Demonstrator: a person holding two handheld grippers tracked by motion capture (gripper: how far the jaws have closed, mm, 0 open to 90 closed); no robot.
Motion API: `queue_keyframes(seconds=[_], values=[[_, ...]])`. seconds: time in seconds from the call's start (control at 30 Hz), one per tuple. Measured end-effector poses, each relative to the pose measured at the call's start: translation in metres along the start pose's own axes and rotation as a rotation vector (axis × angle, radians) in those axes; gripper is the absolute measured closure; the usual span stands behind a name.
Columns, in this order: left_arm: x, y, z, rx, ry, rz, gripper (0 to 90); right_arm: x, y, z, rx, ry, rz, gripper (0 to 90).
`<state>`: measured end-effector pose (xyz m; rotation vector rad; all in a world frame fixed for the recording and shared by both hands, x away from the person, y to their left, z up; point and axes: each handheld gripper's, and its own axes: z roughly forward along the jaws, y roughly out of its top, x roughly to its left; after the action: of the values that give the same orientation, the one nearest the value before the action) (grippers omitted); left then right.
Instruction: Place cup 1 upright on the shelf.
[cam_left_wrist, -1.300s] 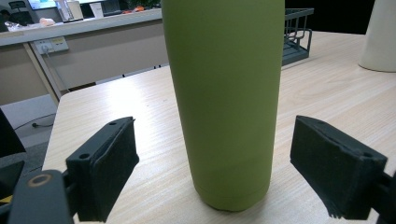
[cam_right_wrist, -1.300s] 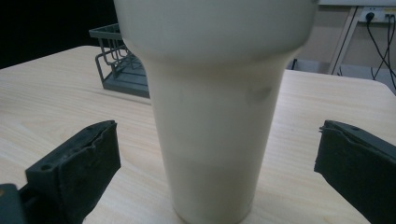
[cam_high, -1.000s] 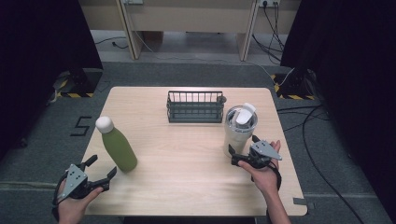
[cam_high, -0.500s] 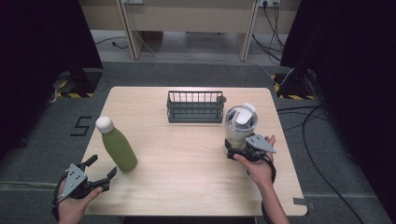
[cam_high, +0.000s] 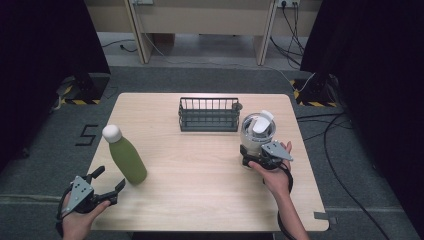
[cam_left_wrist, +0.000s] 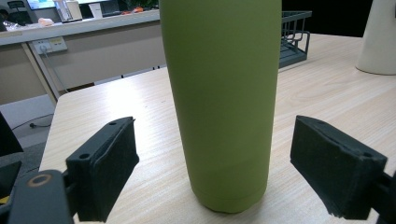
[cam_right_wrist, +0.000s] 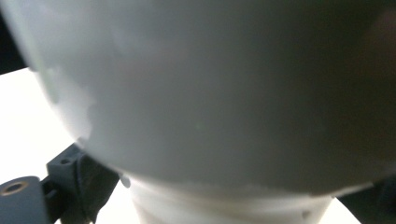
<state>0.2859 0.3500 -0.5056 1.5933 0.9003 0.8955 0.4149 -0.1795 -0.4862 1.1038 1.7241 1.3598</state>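
Note:
A tall green bottle (cam_high: 127, 160) with a white cap stands upright on the left of the wooden table (cam_high: 200, 195). My left gripper (cam_high: 110, 179) is open just in front of it, at the table's near-left corner. In the left gripper view the bottle (cam_left_wrist: 219, 93) stands a little beyond the two wide-apart pads (cam_left_wrist: 107, 172), untouched. A white lidded cup (cam_high: 257, 131) stands at the right. My right gripper (cam_high: 254, 156) is open with its jaws around the cup's base. In the right gripper view the cup (cam_right_wrist: 210, 93) looms very close, and one pad (cam_right_wrist: 88, 186) shows at lower left.
A dark wire basket (cam_high: 207, 114) stands at the back middle of the table, just left of the cup; it also shows in the left gripper view (cam_left_wrist: 292, 32), as does the cup (cam_left_wrist: 378, 37). Cables lie on the floor at the right.
My right gripper has moved forward and left, up to the cup, so its jaws now straddle the base. The left gripper and the bottle have not moved.

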Motion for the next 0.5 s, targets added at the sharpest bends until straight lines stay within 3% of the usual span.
queue_keyframes(seconds=[0.5], values=[[0.0002, -0.0002, 0.0002, -0.003, -0.003, -0.004, 14.1, -0.0010, 0.0026, 0.0008, 0.009, 0.000, -0.011, 10.4]])
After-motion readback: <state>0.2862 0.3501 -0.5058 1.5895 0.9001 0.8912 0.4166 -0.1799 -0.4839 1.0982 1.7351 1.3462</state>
